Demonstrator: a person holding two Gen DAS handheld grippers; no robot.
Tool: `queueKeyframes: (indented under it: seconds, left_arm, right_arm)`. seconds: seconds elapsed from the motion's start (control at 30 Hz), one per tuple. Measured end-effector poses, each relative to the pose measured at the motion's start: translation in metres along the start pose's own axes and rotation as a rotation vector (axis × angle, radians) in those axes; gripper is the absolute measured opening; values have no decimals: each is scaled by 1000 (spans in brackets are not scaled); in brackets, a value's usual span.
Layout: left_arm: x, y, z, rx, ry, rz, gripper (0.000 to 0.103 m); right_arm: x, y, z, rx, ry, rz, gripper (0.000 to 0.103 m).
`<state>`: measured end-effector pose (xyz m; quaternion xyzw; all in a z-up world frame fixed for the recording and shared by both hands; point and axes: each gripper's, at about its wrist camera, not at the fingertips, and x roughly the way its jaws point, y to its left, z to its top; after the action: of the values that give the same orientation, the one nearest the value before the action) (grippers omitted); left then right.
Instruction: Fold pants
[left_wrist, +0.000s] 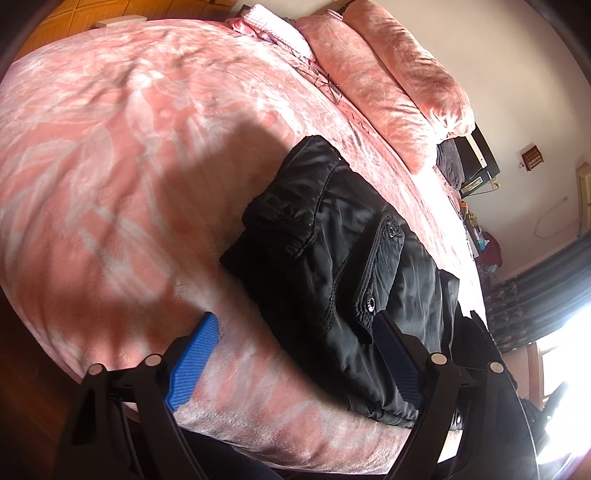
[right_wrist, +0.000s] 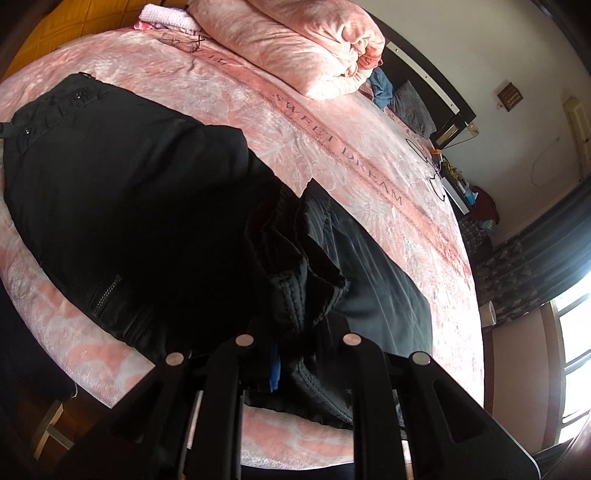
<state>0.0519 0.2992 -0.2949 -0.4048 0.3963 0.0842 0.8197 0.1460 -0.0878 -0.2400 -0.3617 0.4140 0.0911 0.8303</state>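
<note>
Black pants (left_wrist: 332, 251) lie on the pink bedspread (left_wrist: 110, 166) near the bed's front edge, the snap-button pocket facing up. My left gripper (left_wrist: 295, 321) hovers just above the pants' near end and is open. Its left blue pad (left_wrist: 192, 362) sits over bare bedspread, and its right pad (left_wrist: 400, 358) is over the black fabric. In the right wrist view the pants (right_wrist: 129, 199) stretch off to the upper left. My right gripper (right_wrist: 295, 332) is shut on a bunched fold of the pants' fabric, which hides its fingertips.
A folded pink duvet (right_wrist: 295, 48) and a grey pillow (right_wrist: 412, 105) lie at the head of the bed by the dark headboard (right_wrist: 436, 77). A bright window (right_wrist: 572, 354) and curtains are at the right. Wooden floor (left_wrist: 55, 22) runs beyond the far side.
</note>
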Motion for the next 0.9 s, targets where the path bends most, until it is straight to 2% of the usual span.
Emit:
queueKeyframes:
  seconds: [0.43, 0.73, 0.83, 0.9]
  left_arm:
    - [7, -6, 3, 12, 11, 18, 86]
    - [7, -6, 2, 21, 20, 24, 87]
    - [7, -7, 2, 20, 19, 24, 87]
    - [6, -5, 1, 17, 16, 20, 87]
  right_arm:
    - [25, 31, -10, -46, 46, 50, 15]
    - [25, 44, -16, -76, 44, 61, 30]
    - [17, 44, -16, -70, 35, 77, 41]
    - [7, 42, -16, -49, 18, 142, 70]
